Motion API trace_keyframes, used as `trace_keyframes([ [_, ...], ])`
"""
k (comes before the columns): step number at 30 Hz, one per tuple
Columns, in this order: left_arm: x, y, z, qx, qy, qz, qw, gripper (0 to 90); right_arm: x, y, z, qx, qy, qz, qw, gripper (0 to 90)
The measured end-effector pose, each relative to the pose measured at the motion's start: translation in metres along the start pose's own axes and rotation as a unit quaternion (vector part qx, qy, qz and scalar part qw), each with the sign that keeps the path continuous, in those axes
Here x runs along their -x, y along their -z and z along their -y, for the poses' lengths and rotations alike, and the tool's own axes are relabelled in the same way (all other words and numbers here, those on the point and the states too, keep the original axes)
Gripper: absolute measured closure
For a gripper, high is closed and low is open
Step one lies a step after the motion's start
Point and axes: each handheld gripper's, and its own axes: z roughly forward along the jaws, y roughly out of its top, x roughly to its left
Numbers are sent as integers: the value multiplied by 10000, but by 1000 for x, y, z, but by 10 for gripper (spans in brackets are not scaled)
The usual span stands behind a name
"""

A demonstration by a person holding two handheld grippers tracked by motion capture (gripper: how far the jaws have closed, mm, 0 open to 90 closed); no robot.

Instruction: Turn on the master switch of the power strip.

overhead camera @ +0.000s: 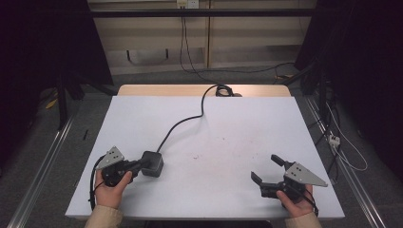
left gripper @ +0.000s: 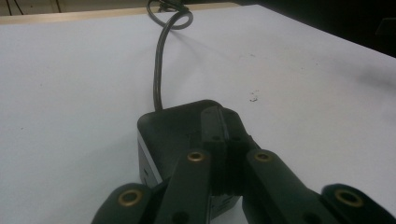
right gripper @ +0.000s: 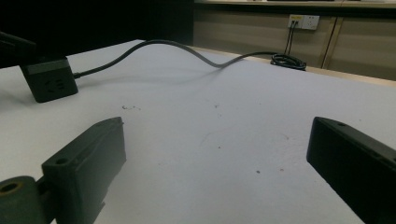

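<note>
A black cube-shaped power adapter [overhead camera: 153, 164] [left gripper: 163, 133] [right gripper: 49, 79] sits at the near left of the white table [overhead camera: 237, 123]. Its dark cable [overhead camera: 183, 121] [left gripper: 159, 70] [right gripper: 187, 49] runs away toward the far edge. My left gripper [overhead camera: 141, 165] [left gripper: 220, 116] is shut, its jaws pressed together with nothing between them, and their tips lie over the adapter's top. At the near right, my right gripper [overhead camera: 265, 167] [right gripper: 217, 135] stands open just above the table, jaws wide apart around bare surface.
The cable ends in a coil [overhead camera: 223, 90] [right gripper: 288, 60] on the wooden strip at the table's far edge. A wall socket [right gripper: 303, 21] with plugged leads is behind it. Faint marks [overhead camera: 196, 156] dot the middle of the sheet.
</note>
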Motion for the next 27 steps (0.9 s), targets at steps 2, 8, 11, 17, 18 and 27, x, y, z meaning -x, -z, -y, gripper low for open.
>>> trace_keyframes([
  [2, 0, 0, 0, -4, 11, 1, 10000, 900, 0, 0, 0, 4, -9, 5, 10000, 42],
  [8, 0, 0, 0, -4, -13, -20, 10000, 900, 0, 0, 0, 3, 1, -6, 10000, 42],
  [11, 0, 0, 0, 7, 8, 5, 10000, 900, 0, 0, 0, 5, -7, -5, 10000, 42],
  [17, 0, 0, 0, 1, -6, 3, 10000, 900, 0, 0, 0, 6, -18, 5, 10000, 43],
  [18, 0, 0, 0, 1, -4, 3, 10000, 900, 0, 0, 0, 10, -16, 5, 10000, 43],
  [27, -1, 0, 1, 0, 26, 23, 10000, 900, 0, 0, 0, 13, -17, 5, 10000, 43],
])
